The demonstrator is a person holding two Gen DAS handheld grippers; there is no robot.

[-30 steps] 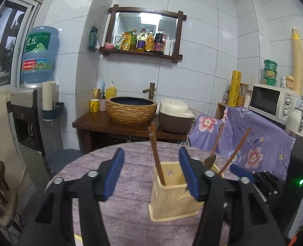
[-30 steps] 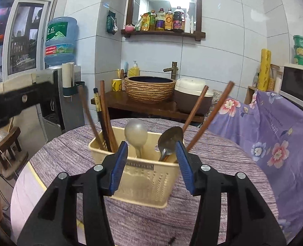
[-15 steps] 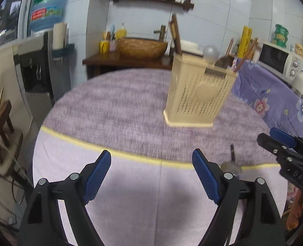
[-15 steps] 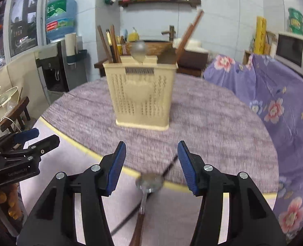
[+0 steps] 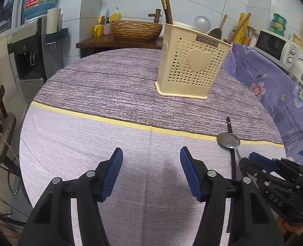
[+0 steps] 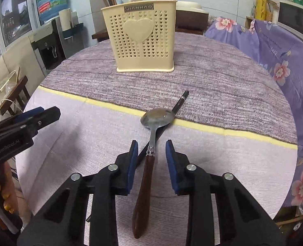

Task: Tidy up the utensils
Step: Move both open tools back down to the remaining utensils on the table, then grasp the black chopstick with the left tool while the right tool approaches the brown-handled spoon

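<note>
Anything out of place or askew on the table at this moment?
Yes. A spoon and a dark chopstick lie crossed on the tablecloth, outside the cream utensil holder. The spoon lies between the open right gripper fingers.

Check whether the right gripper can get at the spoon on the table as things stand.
Probably yes. The right gripper is open, its fingers flank the spoon near where the brown handle begins, with nothing over it. A dark chopstick lies crossed beneath and might get caught too.

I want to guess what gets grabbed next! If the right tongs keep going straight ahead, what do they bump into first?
Probably the spoon. Its brown handle already lies between the open right tongs, so going forward along the table they would slide along it toward the bowl. Beyond stands the cream utensil holder, though depth is hard to judge.
</note>
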